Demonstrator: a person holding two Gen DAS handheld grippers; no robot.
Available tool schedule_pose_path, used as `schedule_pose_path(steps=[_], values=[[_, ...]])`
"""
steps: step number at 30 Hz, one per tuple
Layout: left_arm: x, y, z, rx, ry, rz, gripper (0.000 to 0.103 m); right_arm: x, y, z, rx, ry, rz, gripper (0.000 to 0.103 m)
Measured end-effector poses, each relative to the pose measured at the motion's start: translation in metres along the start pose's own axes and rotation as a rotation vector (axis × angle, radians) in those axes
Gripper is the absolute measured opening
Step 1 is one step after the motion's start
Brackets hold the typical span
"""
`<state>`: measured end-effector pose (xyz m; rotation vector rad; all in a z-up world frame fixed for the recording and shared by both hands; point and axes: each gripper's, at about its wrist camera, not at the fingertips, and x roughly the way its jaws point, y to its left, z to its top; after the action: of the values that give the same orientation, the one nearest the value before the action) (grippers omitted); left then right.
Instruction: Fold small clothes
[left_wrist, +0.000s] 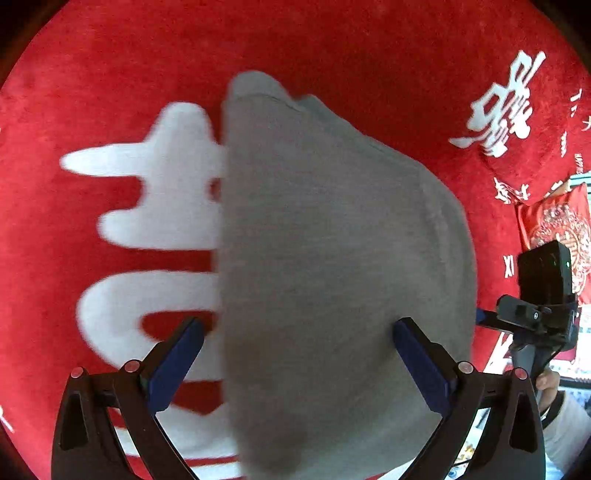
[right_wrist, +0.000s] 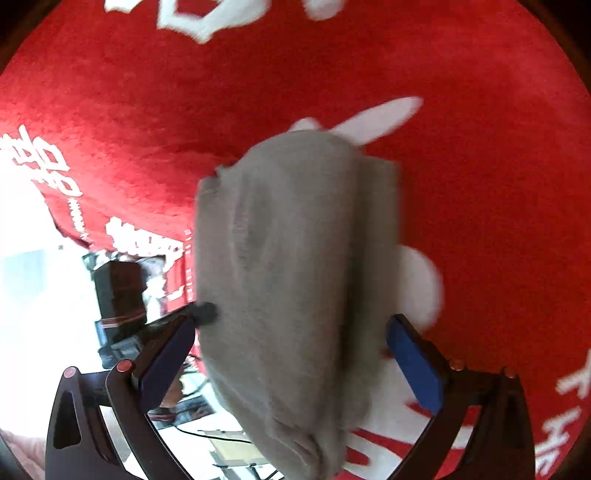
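Observation:
A small grey garment (left_wrist: 325, 258) lies folded on a red cloth with large white characters (left_wrist: 92, 92). My left gripper (left_wrist: 297, 332) is open, its blue-padded fingers (left_wrist: 177, 365) apart just over the garment's near part, holding nothing. In the right wrist view the same grey garment (right_wrist: 295, 277) shows folded over itself, with layered edges on its right side. My right gripper (right_wrist: 291, 332) is open above it, one finger on each side, empty. The right gripper also shows in the left wrist view (left_wrist: 535, 314), beside the garment's right edge.
The red cloth (right_wrist: 461, 110) covers the whole surface and drops off at its edge (right_wrist: 74, 206). A red patterned cushion or box (left_wrist: 557, 218) lies past the edge. A black device (right_wrist: 118, 288) and bright floor clutter show beyond it.

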<state>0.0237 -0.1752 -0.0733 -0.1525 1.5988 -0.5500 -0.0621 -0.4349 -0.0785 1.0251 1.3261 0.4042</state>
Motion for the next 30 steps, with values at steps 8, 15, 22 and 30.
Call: schedule_pose_path(steps=[8, 15, 22, 30], values=[[0.015, -0.025, 0.004, 0.06, -0.009, 0.044, 0.103, 0.033, 0.023, 0.004, -0.08, 0.033, 0.01, 0.103], [-0.011, -0.017, -0.008, 0.063, -0.076, 0.033, 0.07, 0.035, 0.02, 0.003, 0.014, 0.042, -0.011, 0.069], [-0.049, -0.002, -0.019, 0.056, -0.087, -0.073, 0.049, 0.025, 0.046, -0.019, 0.021, 0.0, -0.033, 0.043], [-0.111, 0.009, -0.06, 0.11, -0.102, -0.097, 0.049, 0.045, 0.108, -0.056, 0.016, 0.022, 0.078, 0.043]])
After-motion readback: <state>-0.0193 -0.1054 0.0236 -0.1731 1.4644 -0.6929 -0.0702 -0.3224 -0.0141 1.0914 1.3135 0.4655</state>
